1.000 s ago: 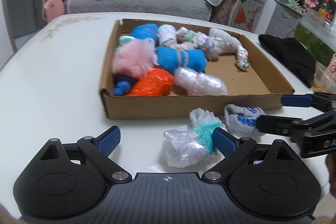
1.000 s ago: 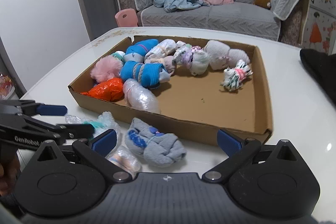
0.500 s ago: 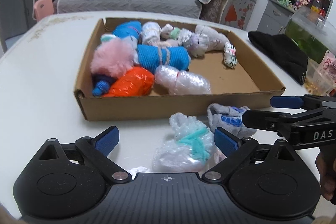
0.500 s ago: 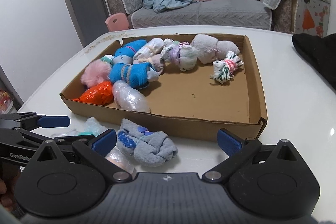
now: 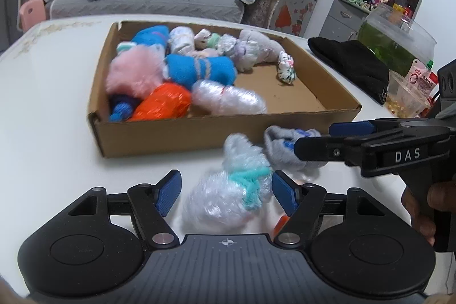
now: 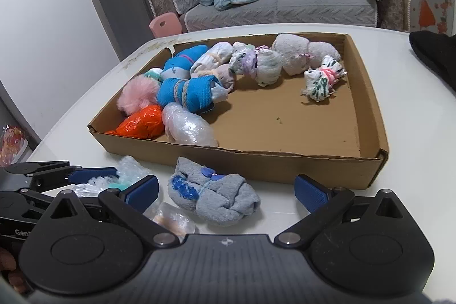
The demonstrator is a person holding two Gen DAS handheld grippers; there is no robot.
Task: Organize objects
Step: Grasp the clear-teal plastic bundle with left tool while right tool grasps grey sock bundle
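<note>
1. While its jaws are closing, the left gripper [image 5: 226,191] straddles a plastic-wrapped bundle [image 5: 228,197] on the table [image 5: 51,116], apparently not yet pinched.
2. At the box's [image 6: 256,164] near wall, a grey sock ball [image 6: 213,197] lies between the right gripper's [image 6: 226,190] wide-apart jaws, untouched.

Your left wrist view sits low over the tabletop [image 5: 51,116], angled down past its tongs [image 5: 225,194], facing the cardboard box [image 5: 199,133] and sofa [image 5: 148,2]. Your right wrist view looks likewise from further right. Both share box, sofa, near bundles.
</note>
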